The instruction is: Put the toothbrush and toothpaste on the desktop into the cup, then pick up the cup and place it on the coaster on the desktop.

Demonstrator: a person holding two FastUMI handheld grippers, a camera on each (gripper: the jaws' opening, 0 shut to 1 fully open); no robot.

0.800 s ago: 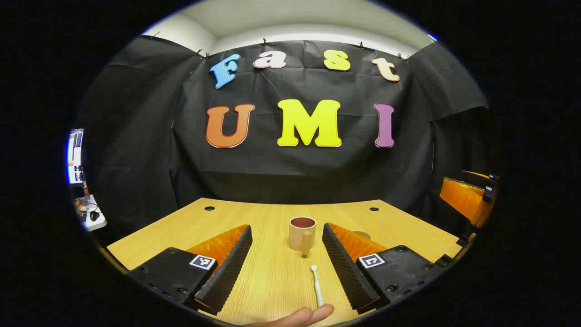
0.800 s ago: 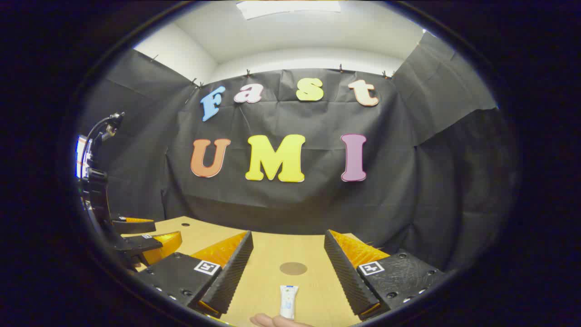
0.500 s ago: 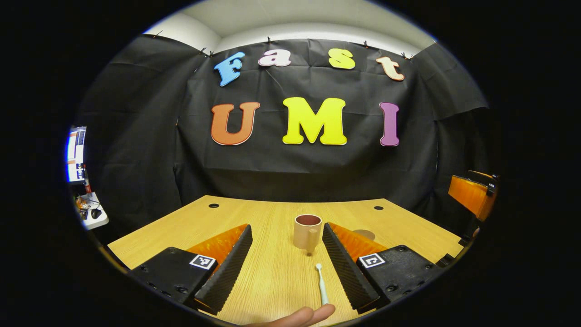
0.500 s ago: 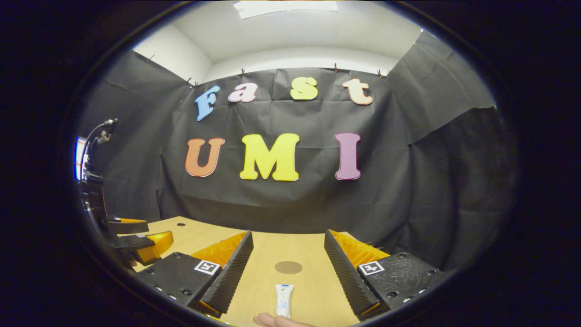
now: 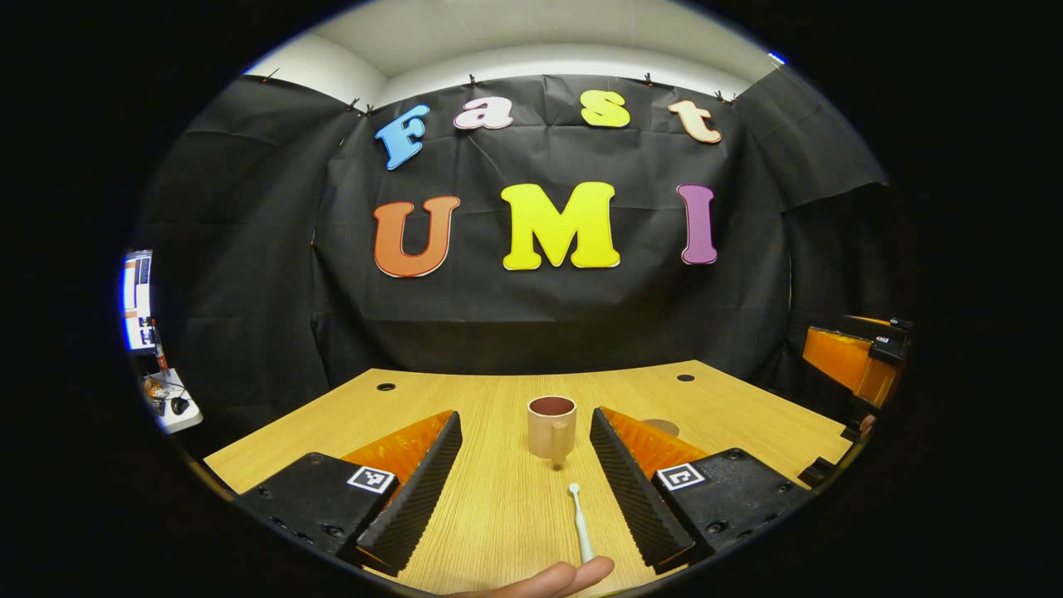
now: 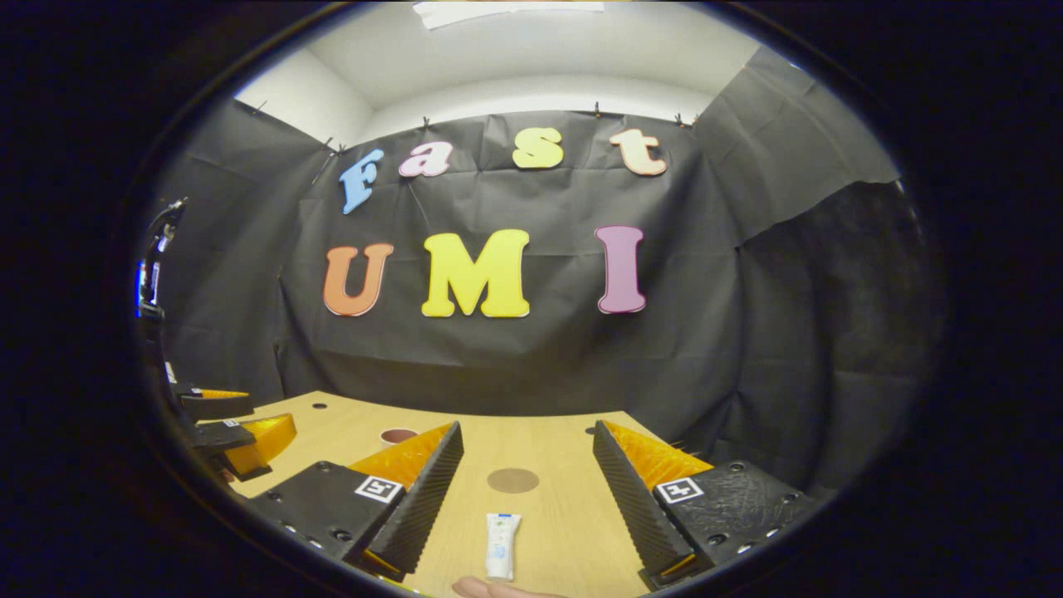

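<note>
Toothbrush and toothpaste both lie flat on the light wooden desktop [image 5: 465, 390], each between the fingers of a different gripper, and that pairing is what the coming move turns on.

In the left gripper view, the slim white toothbrush [image 5: 579, 522] lies near the desktop's near edge, its long axis running roughly straight away from the camera, head end pointing toward the far edge. It sits between the spread fingers of the left gripper [image 5: 526, 486], closer to the right-hand finger and touching neither. Beyond its head stands the beige ceramic cup with a dark red inside [image 5: 551, 427], upright, handle turned toward the camera, almost in line with the brush. The round brown coaster [image 5: 663, 427] lies flat to the cup's right, partly hidden by the finger, apart from the cup.

In the right gripper view, the small white toothpaste tube [image 6: 502, 544] lies near the near edge, long axis also pointing away, centred between the wide-open fingers of the right gripper [image 6: 528, 490], which hold nothing. The coaster [image 6: 512, 480] lies bare just beyond it.

By position, the left gripper is nearer the brush and the right nearer the tube; each would have to close across the narrow width.
</note>
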